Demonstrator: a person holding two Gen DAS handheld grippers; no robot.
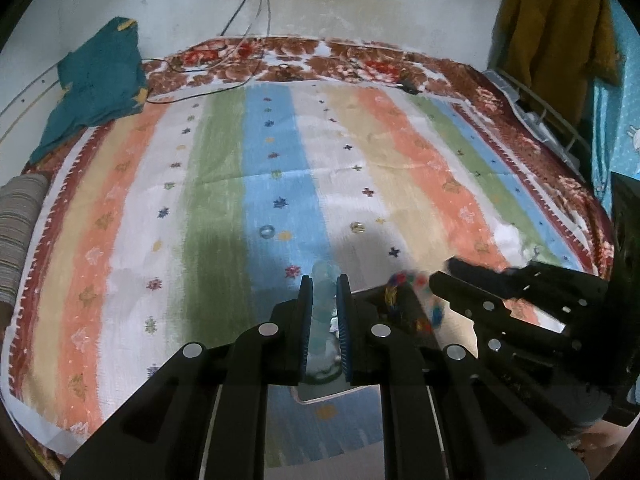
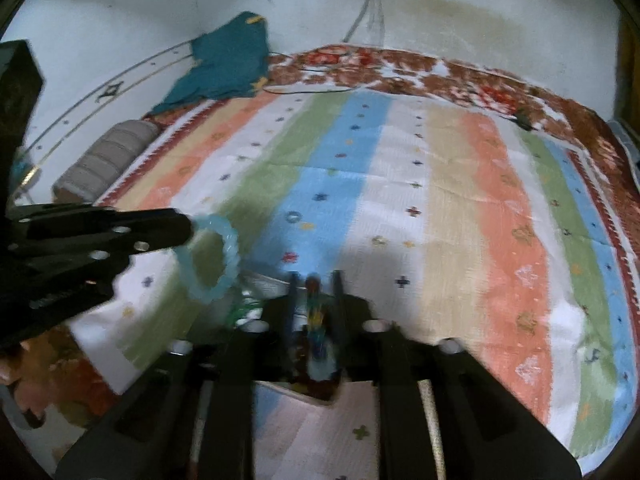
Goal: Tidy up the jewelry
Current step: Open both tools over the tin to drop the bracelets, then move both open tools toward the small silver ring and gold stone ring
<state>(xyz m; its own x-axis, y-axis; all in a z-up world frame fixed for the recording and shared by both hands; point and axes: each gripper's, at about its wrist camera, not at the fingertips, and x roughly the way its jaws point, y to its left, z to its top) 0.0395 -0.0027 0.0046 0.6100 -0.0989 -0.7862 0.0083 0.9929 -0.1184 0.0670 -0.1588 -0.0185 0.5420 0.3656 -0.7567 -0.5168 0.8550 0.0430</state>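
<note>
**Both grippers holding bracelets over striped bedsheet**

Left wrist view: left gripper (image 1: 325, 280) low centre, jaws pinching a pale aqua translucent beaded bracelet (image 1: 322, 276) edge-on betw. blue-lined pads; bracelet runs down the gap toward the camera. To the right, right gripper (image 1: 434, 276) reaching in from the frame edge, tips next to a blurred multicolour beaded bracelet (image 1: 408, 284); grip on it not readable from here. Below both, pastel-striped cotton bedsheet (image 1: 280, 152) w/ small flower motifs, laid over a brown floral blanket (image 1: 360, 56). Two small clear glassy rings on the sheet, well apart from grippers: one on the blue stripe (image 1: 265, 232), one on the beige stripe (image 1: 356, 227). Crumpled teal cloth (image 1: 100, 80) at far left corner, mustard garment (image 1: 556, 32) hanging top right, dark cables (image 1: 256, 12) dropping down the wall onto the blanket.

Right wrist view: right gripper (image 2: 314, 276) centre, jaws closed onto the multicolour beaded bracelet (image 2: 314, 312), seen edge-on, blurred. Left gripper (image 2: 188, 226) entering from left, aqua bracelet (image 2: 212, 260) hanging at its tip as an open ring, above the sheet (image 2: 440, 184). One clear ring (image 2: 293, 216) on blue stripe beyond. Grey striped bolster (image 2: 104, 156) at left edge, teal cloth (image 2: 228, 60) behind it.
</note>
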